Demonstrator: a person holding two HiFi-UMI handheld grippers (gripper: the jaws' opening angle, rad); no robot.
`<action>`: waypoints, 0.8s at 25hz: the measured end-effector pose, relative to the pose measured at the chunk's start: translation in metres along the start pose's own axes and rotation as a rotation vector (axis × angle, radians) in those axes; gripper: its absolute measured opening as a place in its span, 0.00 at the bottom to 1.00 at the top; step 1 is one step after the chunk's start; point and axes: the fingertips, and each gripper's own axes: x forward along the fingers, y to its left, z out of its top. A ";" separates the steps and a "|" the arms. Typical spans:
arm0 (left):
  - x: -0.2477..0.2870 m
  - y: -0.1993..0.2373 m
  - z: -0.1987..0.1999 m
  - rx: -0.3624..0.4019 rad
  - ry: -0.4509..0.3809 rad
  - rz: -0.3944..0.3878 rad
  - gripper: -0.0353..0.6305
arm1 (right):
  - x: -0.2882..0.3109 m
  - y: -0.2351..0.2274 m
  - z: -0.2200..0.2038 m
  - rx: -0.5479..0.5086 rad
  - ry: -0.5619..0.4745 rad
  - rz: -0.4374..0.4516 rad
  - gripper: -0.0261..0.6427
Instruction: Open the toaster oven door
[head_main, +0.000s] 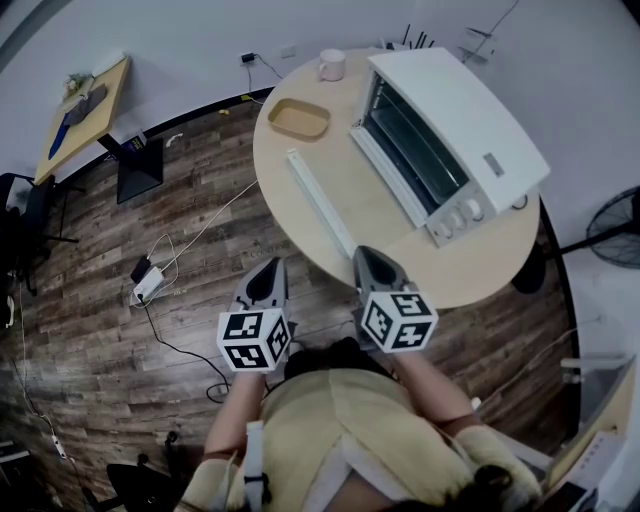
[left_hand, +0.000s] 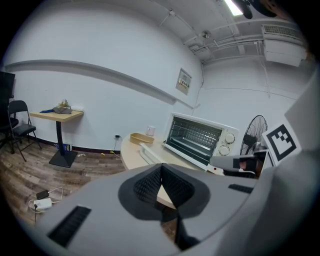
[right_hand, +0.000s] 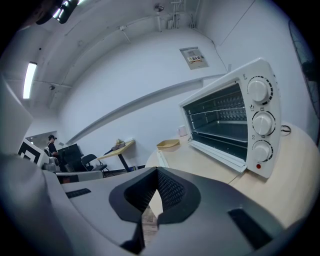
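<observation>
We lose the fan (head_main: 618, 228) at the head view's 3 o'clock edge, where only part of its cage shows. A chair (head_main: 20, 215) at 9 o'clock is cut the same way. What lies on the side table (head_main: 115, 80) at 10 o'clock is too small to name.

In the left gripper view, the left gripper (left_hand: 161, 165) hides the table's (left_hand: 131, 154) near part, and the oven (left_hand: 197, 137) covers part of the fan.

In the right gripper view, the wall notice (right_hand: 194, 57) at 1 o'clock is too small to read, and a person (right_hand: 51, 145) at 9 o'clock is tiny and half hidden.
</observation>
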 end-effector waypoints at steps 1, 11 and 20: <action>0.000 0.000 0.000 -0.001 0.000 0.000 0.06 | 0.000 0.001 0.002 -0.002 -0.005 0.002 0.04; 0.001 0.000 0.000 0.001 -0.002 -0.005 0.06 | 0.000 0.002 0.004 -0.017 -0.008 0.007 0.04; 0.005 0.000 0.002 -0.005 -0.006 -0.009 0.06 | 0.000 0.001 0.009 -0.029 -0.017 0.009 0.04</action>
